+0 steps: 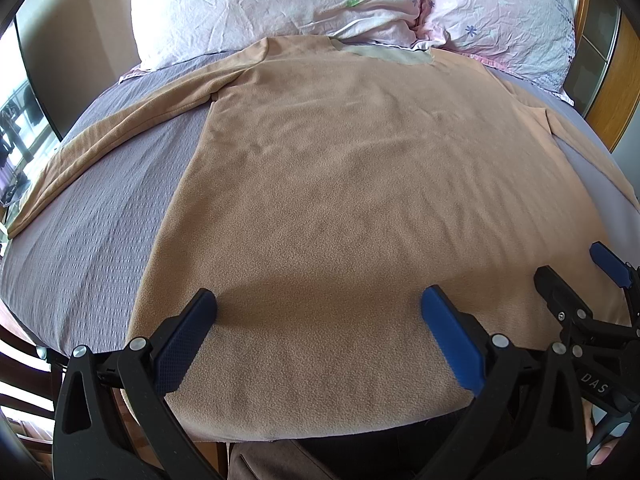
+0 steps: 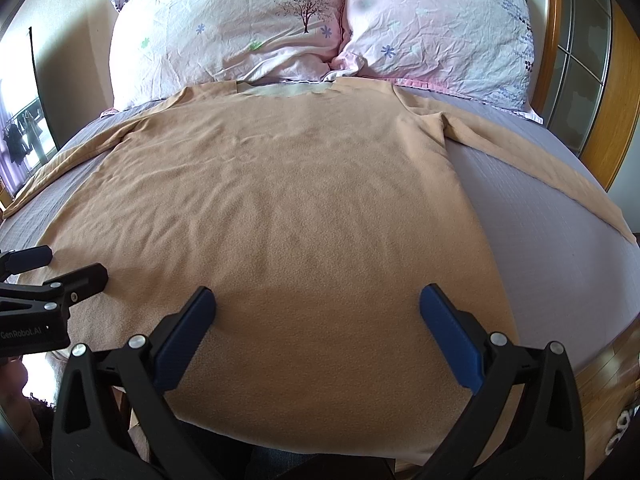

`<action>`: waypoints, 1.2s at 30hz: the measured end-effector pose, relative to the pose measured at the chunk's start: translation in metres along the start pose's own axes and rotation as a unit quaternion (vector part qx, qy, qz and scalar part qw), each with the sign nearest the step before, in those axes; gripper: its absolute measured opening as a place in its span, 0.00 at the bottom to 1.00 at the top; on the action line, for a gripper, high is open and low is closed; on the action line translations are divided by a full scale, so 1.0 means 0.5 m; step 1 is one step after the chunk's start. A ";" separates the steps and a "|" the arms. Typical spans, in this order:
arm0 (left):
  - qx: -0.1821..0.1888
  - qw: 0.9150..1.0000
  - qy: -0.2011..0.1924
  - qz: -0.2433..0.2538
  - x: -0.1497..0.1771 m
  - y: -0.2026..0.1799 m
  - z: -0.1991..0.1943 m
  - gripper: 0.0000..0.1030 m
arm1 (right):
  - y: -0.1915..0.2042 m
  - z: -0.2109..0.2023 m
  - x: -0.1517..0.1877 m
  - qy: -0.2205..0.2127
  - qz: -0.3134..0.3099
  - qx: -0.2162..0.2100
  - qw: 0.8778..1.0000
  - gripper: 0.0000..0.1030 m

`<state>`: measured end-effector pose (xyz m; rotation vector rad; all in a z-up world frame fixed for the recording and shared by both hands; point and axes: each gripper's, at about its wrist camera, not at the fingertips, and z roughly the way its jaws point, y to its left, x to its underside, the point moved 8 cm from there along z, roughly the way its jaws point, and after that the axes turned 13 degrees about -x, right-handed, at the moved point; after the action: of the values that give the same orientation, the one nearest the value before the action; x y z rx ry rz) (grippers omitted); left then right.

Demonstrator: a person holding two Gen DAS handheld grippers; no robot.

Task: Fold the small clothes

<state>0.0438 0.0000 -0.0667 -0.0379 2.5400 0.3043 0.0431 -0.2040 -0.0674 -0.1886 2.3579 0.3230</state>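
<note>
A tan long-sleeved fleece shirt (image 1: 340,184) lies flat on the bed, collar toward the pillows, both sleeves spread out; it also shows in the right wrist view (image 2: 288,208). My left gripper (image 1: 318,308) is open and empty, hovering over the shirt's hem on its left half. My right gripper (image 2: 318,306) is open and empty over the hem on its right half. The right gripper also shows at the right edge of the left wrist view (image 1: 576,268), and the left gripper at the left edge of the right wrist view (image 2: 60,264).
The bed has a grey-lilac cover (image 1: 100,216) (image 2: 540,220). Two pink flowered pillows (image 1: 272,4) (image 2: 436,24) lie at the head. A wooden headboard frame (image 2: 600,92) stands at the right. A window (image 1: 16,132) is at the left.
</note>
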 end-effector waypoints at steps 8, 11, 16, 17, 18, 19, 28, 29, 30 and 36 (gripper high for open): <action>0.000 1.000 0.000 0.000 0.000 0.000 0.000 0.99 | -0.002 -0.002 0.000 -0.001 0.000 0.000 1.000 0.98; 0.000 1.000 -0.001 0.000 0.000 0.000 0.000 0.99 | -0.003 -0.002 0.000 -0.002 0.000 0.000 1.000 0.98; 0.000 1.000 -0.001 0.000 0.000 0.000 0.000 0.99 | -0.003 -0.001 0.001 -0.003 0.000 0.000 1.000 0.98; 0.000 1.000 -0.001 0.000 -0.001 0.000 0.000 0.99 | -0.002 -0.001 0.002 -0.003 0.000 0.000 1.000 0.98; 0.000 1.000 -0.001 0.000 0.000 0.000 0.000 0.99 | -0.002 -0.001 0.002 -0.003 0.000 0.000 1.000 0.98; 0.000 1.000 -0.001 0.000 0.000 0.000 0.000 0.99 | -0.002 -0.001 0.002 -0.003 -0.001 0.001 1.000 0.98; 0.000 1.000 -0.002 0.000 0.000 0.000 0.000 0.99 | -0.002 -0.005 0.000 -0.004 -0.001 0.001 1.000 0.98; 0.000 1.000 -0.002 0.000 0.000 0.000 0.000 0.99 | -0.002 -0.005 0.000 -0.004 -0.001 0.001 1.000 0.98; 0.000 1.000 -0.002 0.000 -0.001 0.000 0.000 0.99 | -0.003 -0.004 0.000 -0.004 -0.001 0.001 1.000 0.98; 0.000 1.000 -0.002 -0.001 -0.001 0.000 0.000 0.99 | -0.003 -0.004 -0.001 -0.005 -0.001 0.001 1.000 0.98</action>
<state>0.0439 -0.0001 -0.0664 -0.0387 2.5361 0.3037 0.0423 -0.2059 -0.0658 -0.1880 2.3486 0.3209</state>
